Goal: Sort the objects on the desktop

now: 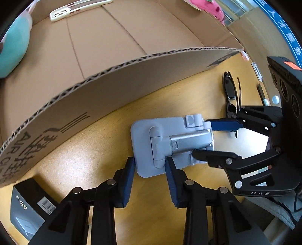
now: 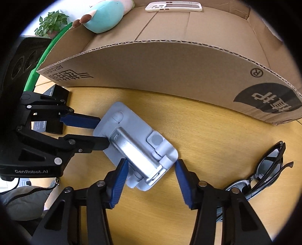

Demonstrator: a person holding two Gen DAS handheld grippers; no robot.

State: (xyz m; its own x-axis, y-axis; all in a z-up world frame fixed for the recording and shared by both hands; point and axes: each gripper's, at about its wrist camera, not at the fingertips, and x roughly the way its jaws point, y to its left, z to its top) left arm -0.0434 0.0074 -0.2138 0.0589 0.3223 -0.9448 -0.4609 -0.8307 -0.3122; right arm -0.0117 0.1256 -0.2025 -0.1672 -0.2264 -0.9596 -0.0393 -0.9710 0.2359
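Note:
A grey folded phone stand (image 1: 169, 143) lies flat on the wooden desk in front of an open cardboard box (image 1: 105, 79). My left gripper (image 1: 150, 165) straddles one end of the stand, its fingers close against that end's edges. My right gripper (image 2: 152, 169) straddles the opposite end of the stand (image 2: 137, 150), jaws apart with a gap on the right side. Each gripper shows in the other's view: the right gripper (image 1: 204, 137) and the left gripper (image 2: 102, 132). The box (image 2: 169, 75) holds a white phone case (image 2: 173, 7) and a teal plush toy (image 2: 105, 17).
Black sunglasses (image 2: 268, 169) lie on the desk to the right; they also show in the left wrist view (image 1: 231, 94). A black and grey small carton (image 1: 28, 211) lies left of the stand. A pink plush (image 1: 207, 7) sits by the box's far side.

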